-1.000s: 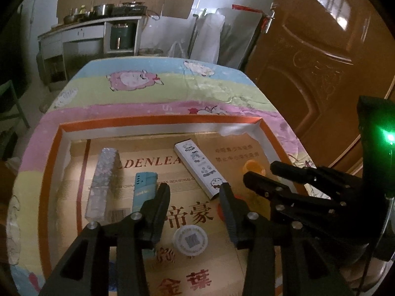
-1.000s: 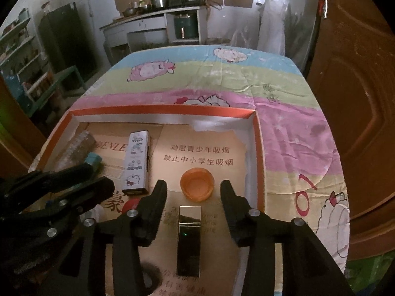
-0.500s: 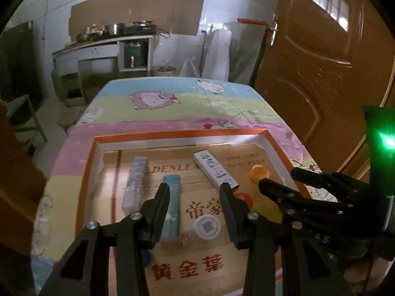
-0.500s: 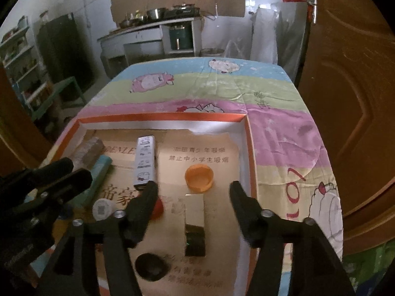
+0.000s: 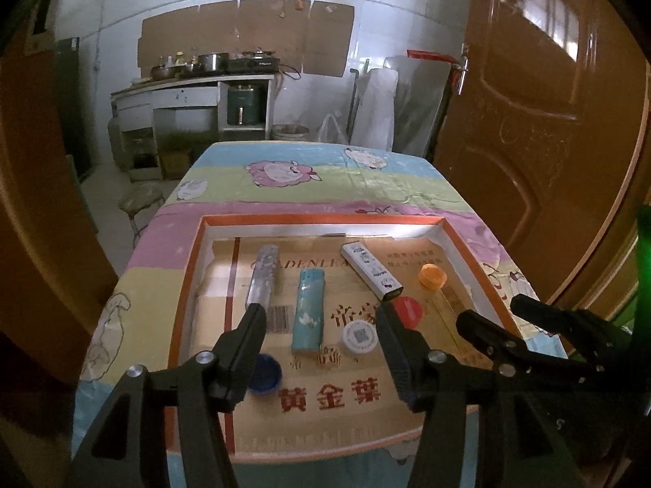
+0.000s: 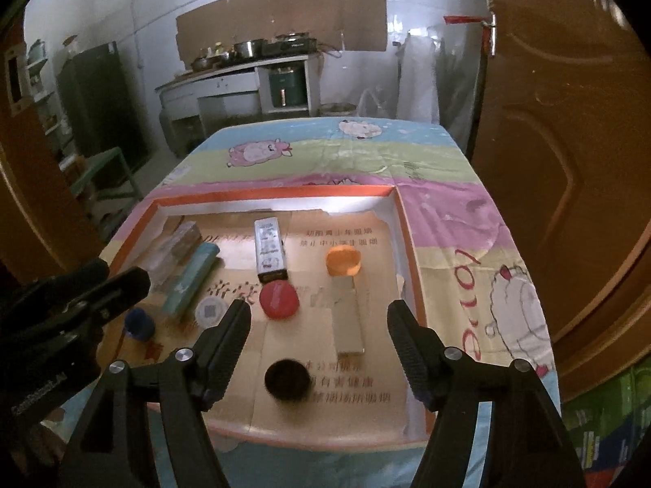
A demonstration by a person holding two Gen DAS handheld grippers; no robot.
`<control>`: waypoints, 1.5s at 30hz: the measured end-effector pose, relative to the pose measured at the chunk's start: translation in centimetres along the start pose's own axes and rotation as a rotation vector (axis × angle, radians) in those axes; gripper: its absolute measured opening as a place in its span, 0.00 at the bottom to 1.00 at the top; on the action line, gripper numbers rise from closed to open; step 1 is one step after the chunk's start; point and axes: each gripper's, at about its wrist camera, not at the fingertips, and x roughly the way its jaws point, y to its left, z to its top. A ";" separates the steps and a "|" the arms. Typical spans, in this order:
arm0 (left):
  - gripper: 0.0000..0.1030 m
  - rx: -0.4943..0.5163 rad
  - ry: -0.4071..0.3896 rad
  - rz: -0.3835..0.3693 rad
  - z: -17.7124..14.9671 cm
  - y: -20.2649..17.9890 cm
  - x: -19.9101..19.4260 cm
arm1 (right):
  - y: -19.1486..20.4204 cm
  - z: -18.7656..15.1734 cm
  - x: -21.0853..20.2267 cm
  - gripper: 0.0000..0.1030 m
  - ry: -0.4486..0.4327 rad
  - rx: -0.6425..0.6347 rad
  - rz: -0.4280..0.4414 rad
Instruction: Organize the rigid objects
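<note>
From my left wrist view, my left gripper hangs above the near part of the tray with its jaws spread wide and nothing between them. Inside the tray I see three long things lying side by side toward the far wall: a silver bar, a teal lighter and a white box. The caps are scattered nearer me: orange cap, red cap, white cap and blue cap. My right gripper shows at the right edge, over the tray's right rim. From my right wrist view, my right gripper is also wide apart and empty, hovering over the tray's near right part. Below it lie a gold bar, apart from the other long things, and a black cap near the front edge; the red cap sits just past my left finger. I judge the sorting only partly done: everything sits in the tray on the tabletop, and three long items make a rough row, but the gold bar lies outside it and the five caps are spread out, not grouped. Neither gripper holds anything, so the next pick is still to come.
</note>
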 end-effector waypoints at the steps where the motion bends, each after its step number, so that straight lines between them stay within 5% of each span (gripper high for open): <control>1: 0.54 -0.001 -0.001 0.000 -0.1 0.0 -0.2 | 0.1 -0.2 -0.3 0.69 -0.003 0.002 -0.003; 26: 0.55 0.004 -0.106 -0.017 -4.8 -0.9 -9.6 | 3.0 -5.8 -10.7 0.69 -0.102 -0.026 -0.131; 45: 0.55 0.005 -0.171 0.009 -7.7 -2.5 -16.9 | 4.0 -9.6 -16.8 0.70 -0.144 0.015 -0.099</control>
